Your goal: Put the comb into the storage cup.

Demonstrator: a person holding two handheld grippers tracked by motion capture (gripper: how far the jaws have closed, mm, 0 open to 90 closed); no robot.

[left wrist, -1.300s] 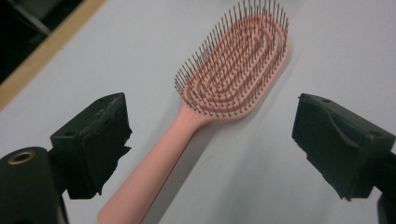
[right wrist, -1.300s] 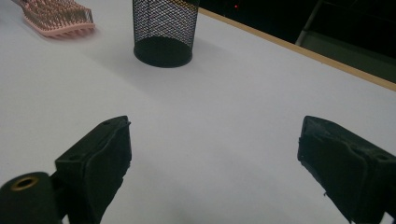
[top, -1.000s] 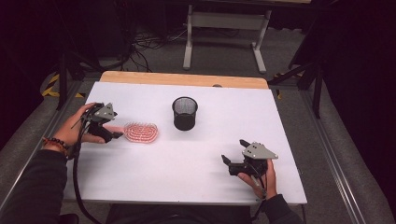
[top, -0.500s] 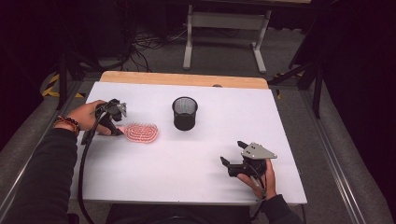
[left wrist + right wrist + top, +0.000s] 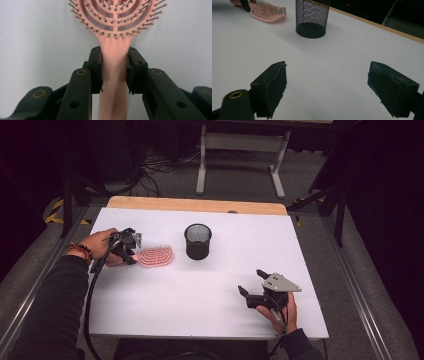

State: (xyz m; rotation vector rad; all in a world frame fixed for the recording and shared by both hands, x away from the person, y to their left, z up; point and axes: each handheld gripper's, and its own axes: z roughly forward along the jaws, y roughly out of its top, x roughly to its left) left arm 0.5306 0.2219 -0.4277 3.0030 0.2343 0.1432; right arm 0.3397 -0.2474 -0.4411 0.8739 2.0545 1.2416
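A white table (image 5: 200, 315) is carrying a pink hairbrush (image 5: 156, 255) lying flat at its left side, bristles up, with a black mesh cup (image 5: 198, 241) standing upright just to the right of it, near but apart. The left gripper (image 5: 131, 253) is meeting the brush at its handle end, its jaws having just been closing on the handle, a hand (image 5: 98, 247) with a beaded bracelet holding it and a cable trailing toward the table's near edge. The right gripper (image 5: 249, 287) is sitting well apart at the near right, jaws spread with nothing between them
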